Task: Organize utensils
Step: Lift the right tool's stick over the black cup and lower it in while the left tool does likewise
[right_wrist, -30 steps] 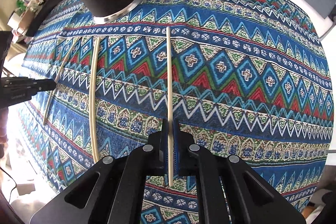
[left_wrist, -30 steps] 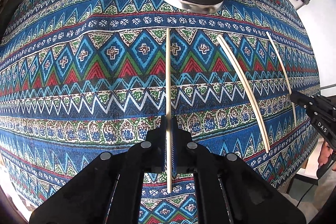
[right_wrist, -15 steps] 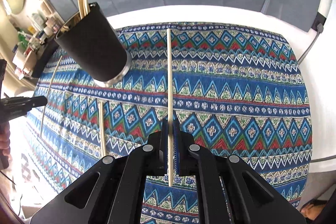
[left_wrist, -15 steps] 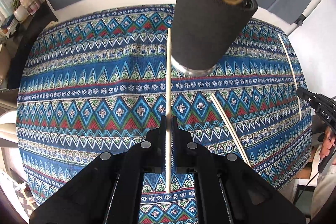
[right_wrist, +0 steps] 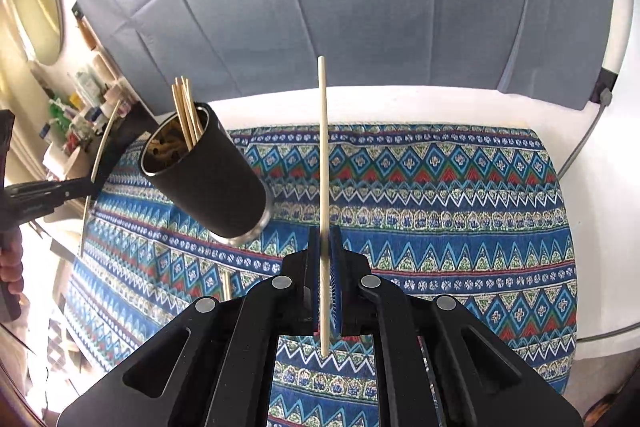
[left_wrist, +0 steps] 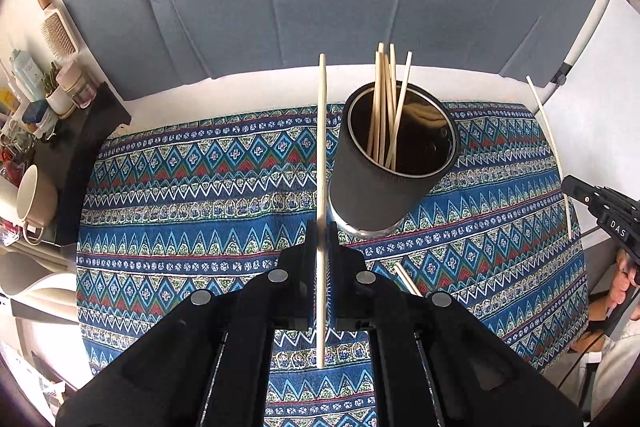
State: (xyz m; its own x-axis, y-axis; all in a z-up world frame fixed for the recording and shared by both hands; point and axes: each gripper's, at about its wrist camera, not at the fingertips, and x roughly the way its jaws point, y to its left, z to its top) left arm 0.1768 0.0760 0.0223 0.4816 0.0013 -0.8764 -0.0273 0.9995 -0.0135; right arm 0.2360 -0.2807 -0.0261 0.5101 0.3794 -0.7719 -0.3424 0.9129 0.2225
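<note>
A: Left gripper (left_wrist: 322, 259): jaws closed on one chopstick (left_wrist: 321, 155), pinched near its lower third, with a short tail below the pads and a long free end pointing up and away. Right gripper (right_wrist: 325, 267): same state, jaws closed on a second chopstick (right_wrist: 323, 155), similar grip point.

B: Target?

A: Black cup (left_wrist: 390, 167) standing on the patterned cloth (left_wrist: 192, 195), several chopsticks already leaning inside it. In the left wrist view the cup sits just right of the held stick; in the right wrist view the cup (right_wrist: 204, 175) is well off to the left.

B: Anything left on the table?

A: One loose chopstick (left_wrist: 406, 283) lies on the cloth near the left gripper, partly hidden by its body.

B: Failure modes?

A: Judgement only. (1) Thin round stick in flat pads with a long lever above: a tap against the rim could pivot it in the grip or knock it free. (2) The sticks in the cup fan out across the opening; an incoming tip may snag on them and push the cup. (3) The cup looks tall for its base; a sideways shove at the rim could tip it and spill its contents. (4) Both grippers heading for one opening together risks crossing sticks. One at a time seems safer.

B: Noted.
</note>
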